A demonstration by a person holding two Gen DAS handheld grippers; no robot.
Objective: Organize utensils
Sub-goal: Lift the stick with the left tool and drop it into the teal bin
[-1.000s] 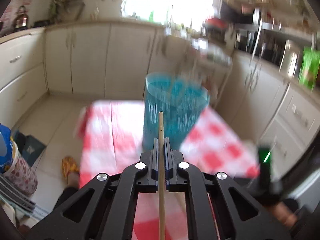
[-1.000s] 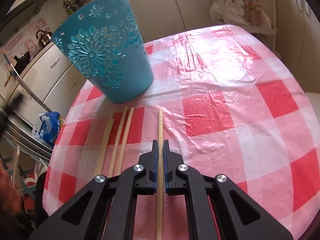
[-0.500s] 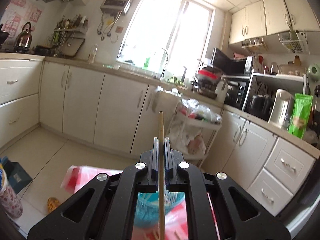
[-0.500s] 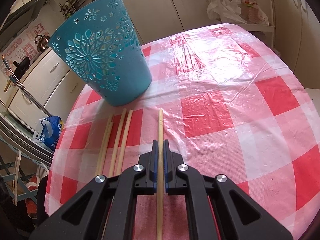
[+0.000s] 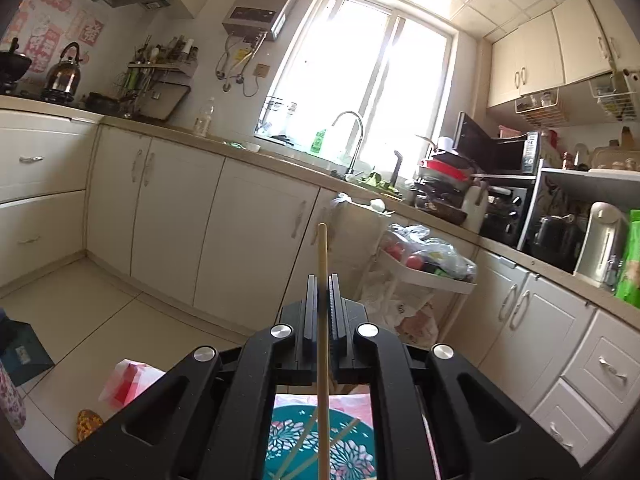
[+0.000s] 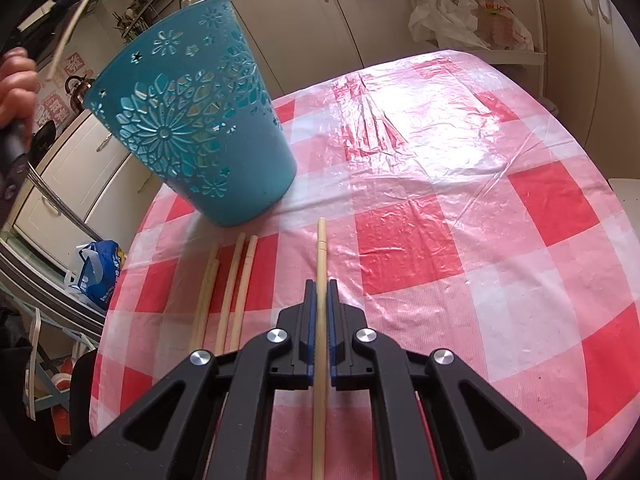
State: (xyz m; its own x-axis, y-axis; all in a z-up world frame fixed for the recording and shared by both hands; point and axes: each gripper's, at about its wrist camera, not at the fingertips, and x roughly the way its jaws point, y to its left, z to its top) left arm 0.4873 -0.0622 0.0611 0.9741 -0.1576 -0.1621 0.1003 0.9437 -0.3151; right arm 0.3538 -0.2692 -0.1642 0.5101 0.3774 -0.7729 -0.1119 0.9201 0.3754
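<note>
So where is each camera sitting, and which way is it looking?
Left wrist: rides the left gripper, facing level across the kitchen at the window; its fingers clamp a chopstick.
Right wrist: rides the right gripper, tilted down at the checkered table; it clamps another chopstick, and a hand shows far left.
Shared: the teal basket, seen from above in the left view.

A teal basket (image 6: pixel 192 120) is showing a cut-out flower pattern on its side. A tablecloth (image 6: pixel 460 184) is displaying red, pink and white checks under glossy clear plastic. Pale tan wooden chopsticks (image 6: pixel 236 288) are lying on it. The gripper fingers (image 6: pixel 306 312) are showing black with blue pads. Cream cabinets (image 5: pixel 256 248) are lining the kitchen, and a blue bag (image 6: pixel 98 272) is sitting on the floor.
</note>
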